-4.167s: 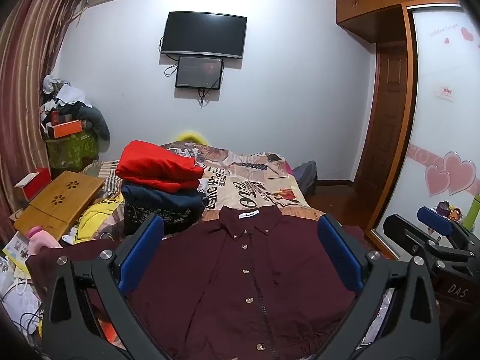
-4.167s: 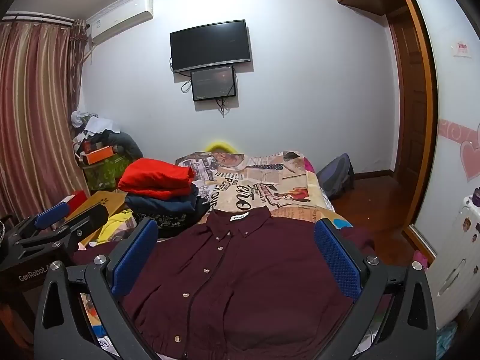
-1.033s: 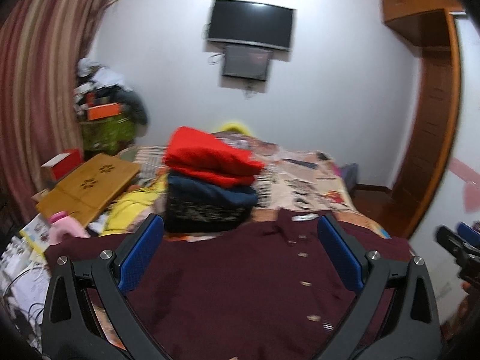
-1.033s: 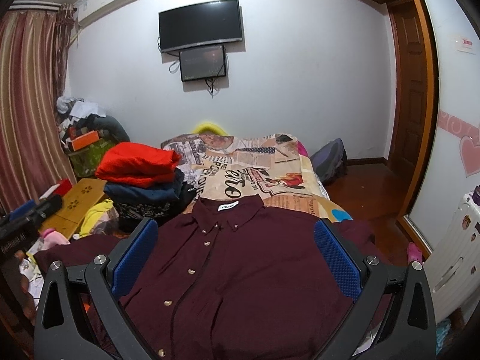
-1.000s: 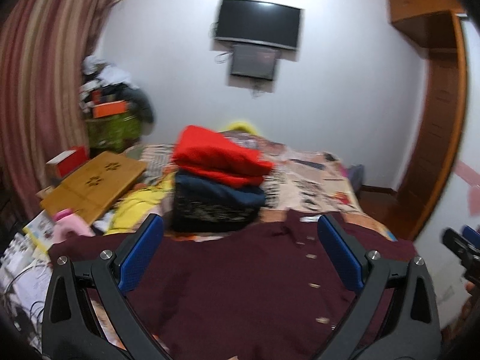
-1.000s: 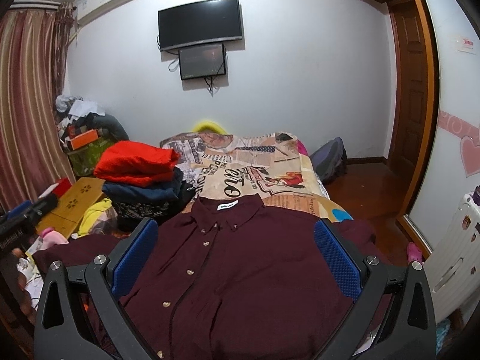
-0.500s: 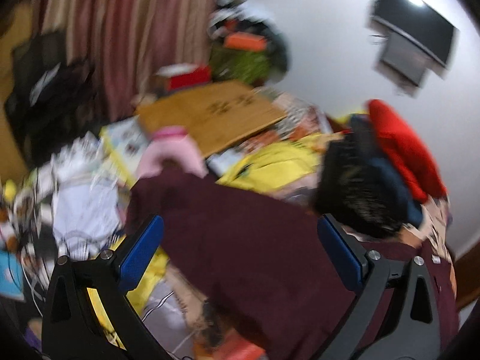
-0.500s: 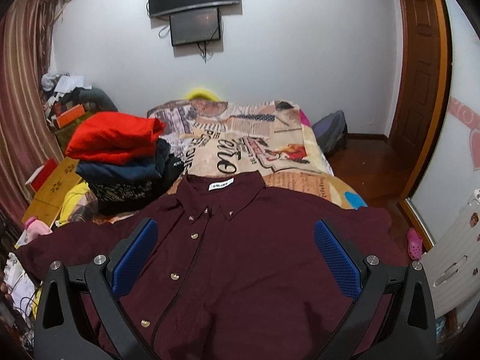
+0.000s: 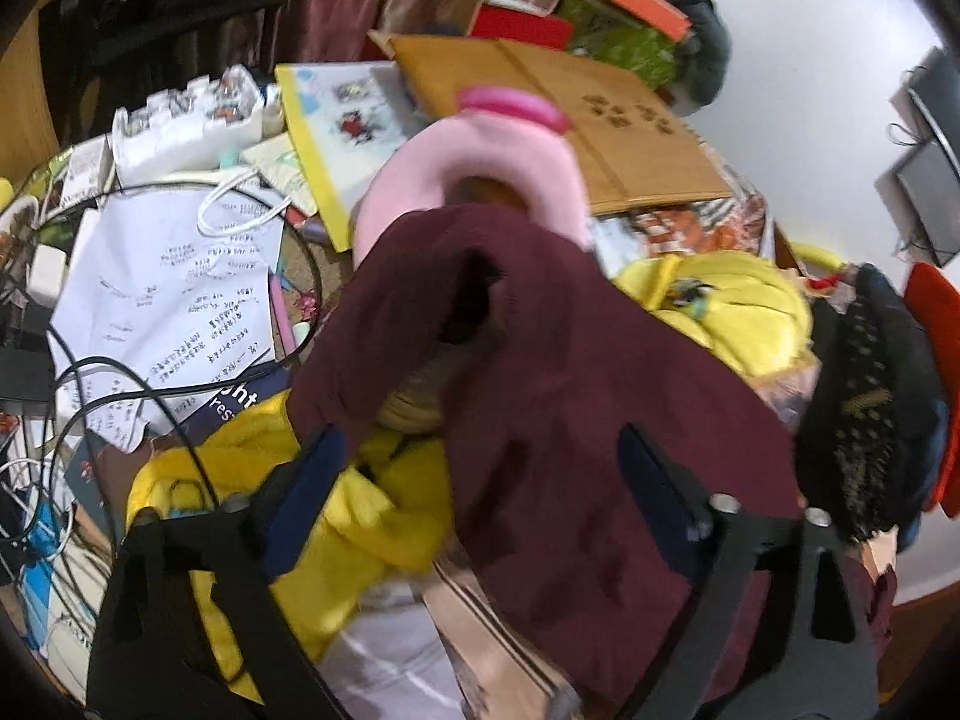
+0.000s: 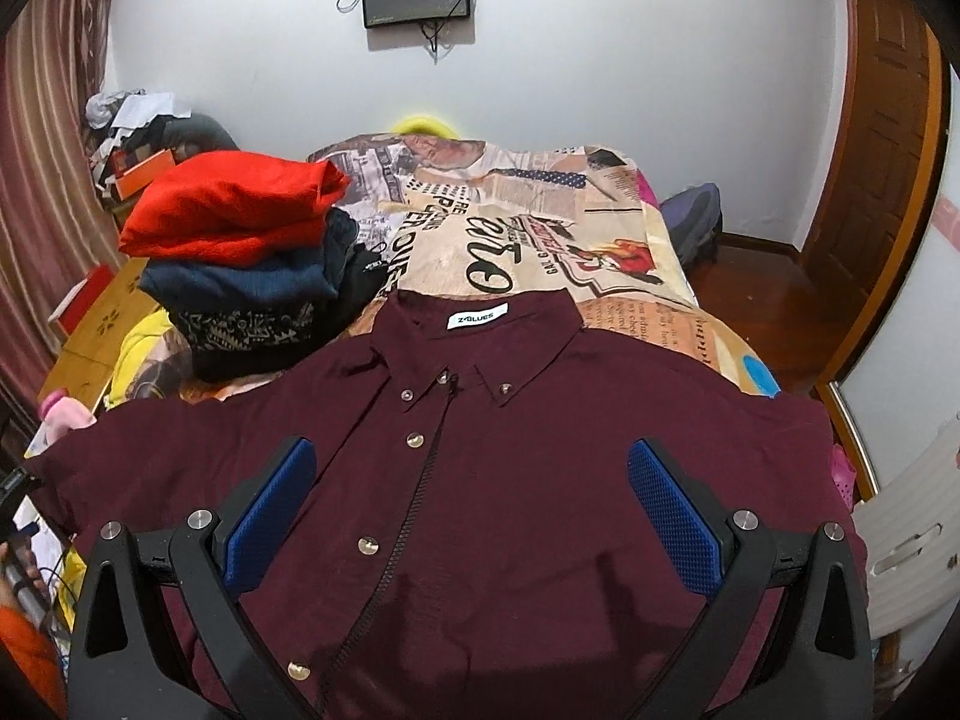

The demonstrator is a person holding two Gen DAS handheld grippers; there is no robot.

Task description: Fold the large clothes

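Shirt (image 10: 510, 480) lies flat, buttoned, on bed (image 10: 540, 240); left claw (image 9: 474, 468), jaws just narrowing but unclenched, straddles the sleeve (image 9: 480, 300) overhanging clutter; right claw (image 10: 474, 498) released above the chest; risk: grabbing yellow cloth (image 9: 360, 510) along with it.

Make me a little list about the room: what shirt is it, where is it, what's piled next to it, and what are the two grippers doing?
shirt: dark red button-up shirt, spread flat, front up, collar far from the camera
where: on the bed with a newspaper-print cover
pile beside it: folded clothes, red on top, dark blue under it
left gripper: jaws have just been closing, not gripping, over the shirt's sleeve
right gripper: open, above the shirt's chest, holding nothing
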